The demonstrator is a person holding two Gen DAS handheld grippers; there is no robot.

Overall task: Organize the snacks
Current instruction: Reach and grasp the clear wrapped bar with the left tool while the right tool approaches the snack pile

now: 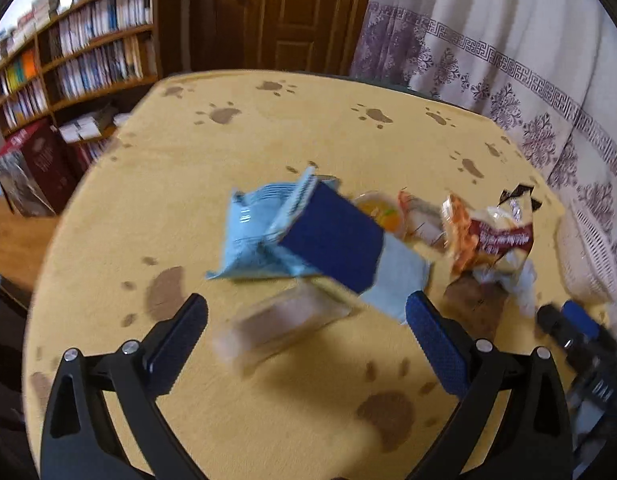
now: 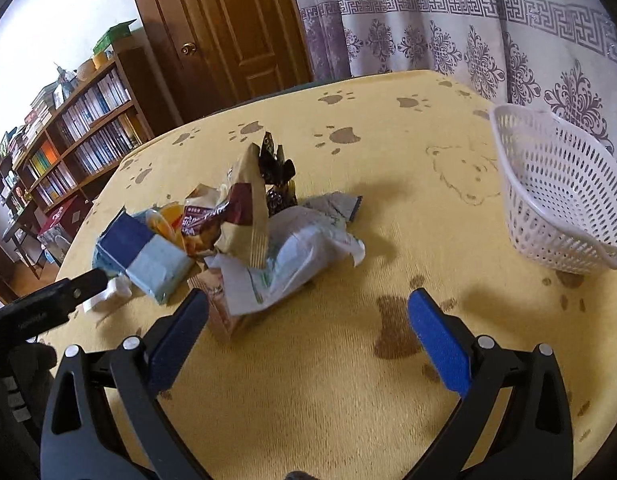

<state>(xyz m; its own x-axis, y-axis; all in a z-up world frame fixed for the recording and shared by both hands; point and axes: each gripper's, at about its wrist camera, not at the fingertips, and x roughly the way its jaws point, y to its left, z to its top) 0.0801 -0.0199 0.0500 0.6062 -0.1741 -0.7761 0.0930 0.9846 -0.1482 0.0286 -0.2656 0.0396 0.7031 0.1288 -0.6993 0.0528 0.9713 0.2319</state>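
A pile of snack packs lies on the yellow paw-print tablecloth (image 1: 268,140). In the left wrist view I see a dark and light blue box (image 1: 332,236), a light blue bag (image 1: 252,232), a clear wrapped pack (image 1: 284,320) and a maroon chip bag (image 1: 492,236). My left gripper (image 1: 306,330) is open, its fingers either side of the clear pack. My right gripper (image 2: 308,320) is open and empty, just short of a white bag (image 2: 296,256) and the maroon bag (image 2: 228,216). A white mesh basket (image 2: 556,200) stands at the right.
The table (image 2: 348,380) is round, with its far edge near a patterned curtain (image 2: 468,32) and a wooden door (image 2: 228,20). Bookshelves (image 1: 80,52) stand to the left. The right gripper's finger (image 1: 580,320) shows at the left view's right edge.
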